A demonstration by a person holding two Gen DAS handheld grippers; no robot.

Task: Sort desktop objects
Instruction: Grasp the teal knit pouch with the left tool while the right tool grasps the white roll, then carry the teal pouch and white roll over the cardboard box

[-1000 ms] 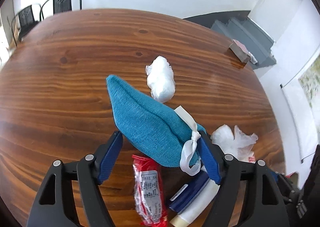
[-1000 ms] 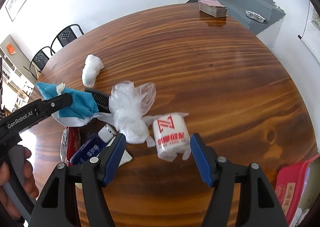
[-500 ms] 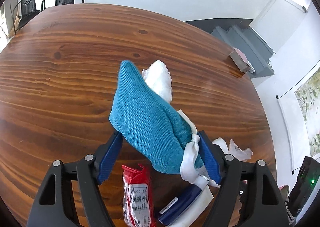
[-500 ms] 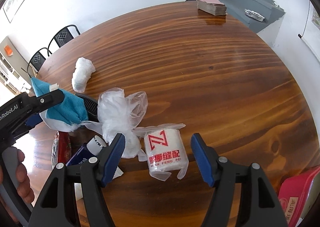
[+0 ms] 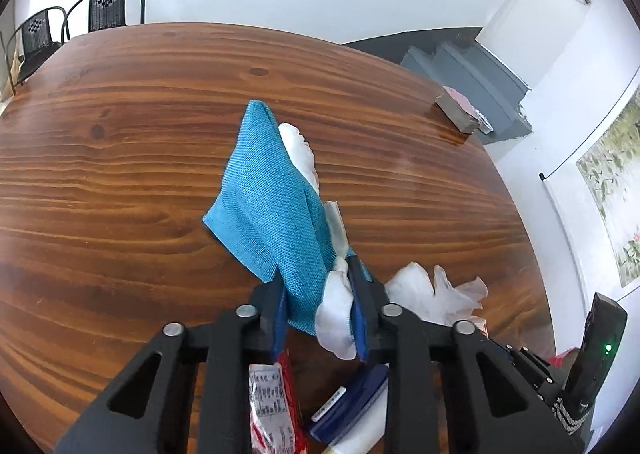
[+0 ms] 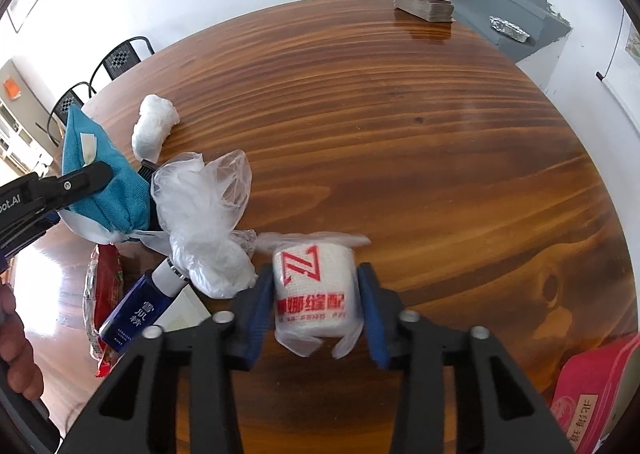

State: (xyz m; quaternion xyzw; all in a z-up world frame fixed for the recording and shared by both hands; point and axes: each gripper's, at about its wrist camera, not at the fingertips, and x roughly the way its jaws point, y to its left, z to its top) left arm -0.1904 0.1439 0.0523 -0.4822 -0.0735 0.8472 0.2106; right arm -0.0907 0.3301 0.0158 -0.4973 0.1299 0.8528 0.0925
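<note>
both claws just closed: left claw (image 5: 318, 318) pinching knit teal pouch (image 5: 272, 209), right claw (image 6: 316, 310) squeezing wrapped roll (image 6: 314, 290).

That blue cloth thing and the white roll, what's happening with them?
A person is sorting things on a round wooden table, one tool in each hand. The left hand-held gripper has just been closing and now pinches the blue woven cloth pouch by its white tied end. The right hand-held gripper has just been closing around the white plastic-wrapped roll with red lettering, which sits between its blue pads. A crumpled clear plastic bag and a dark blue bottle lie nearby.
</note>
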